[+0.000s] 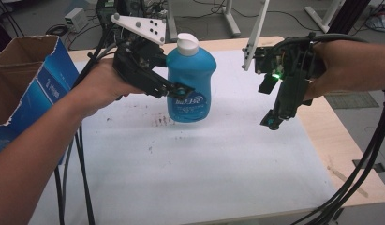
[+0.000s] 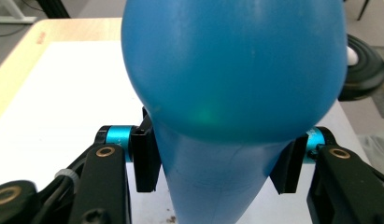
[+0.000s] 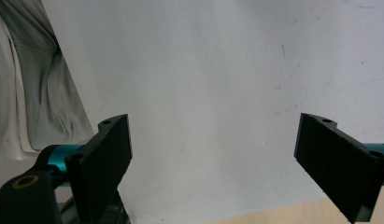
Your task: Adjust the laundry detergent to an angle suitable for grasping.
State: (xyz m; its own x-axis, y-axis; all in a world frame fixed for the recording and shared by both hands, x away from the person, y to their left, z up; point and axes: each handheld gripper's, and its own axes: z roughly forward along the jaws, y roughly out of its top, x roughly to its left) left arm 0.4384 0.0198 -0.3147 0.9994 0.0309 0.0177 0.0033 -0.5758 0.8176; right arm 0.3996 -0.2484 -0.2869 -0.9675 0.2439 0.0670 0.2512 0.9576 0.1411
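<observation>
Above the counter (image 1: 190, 168), an upright blue bottle (image 1: 191, 79) is clamped by the left gripper (image 1: 183, 90); the right gripper (image 1: 273, 123) is held wide, empty, well apart.

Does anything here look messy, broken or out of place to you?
A few small things. The cardboard box at the table's left edge has a ragged, torn rim. The white table cover carries brownish smudges just left of the blue bottle, which the left gripper holds upright and capped. Nothing looks spilled.
</observation>
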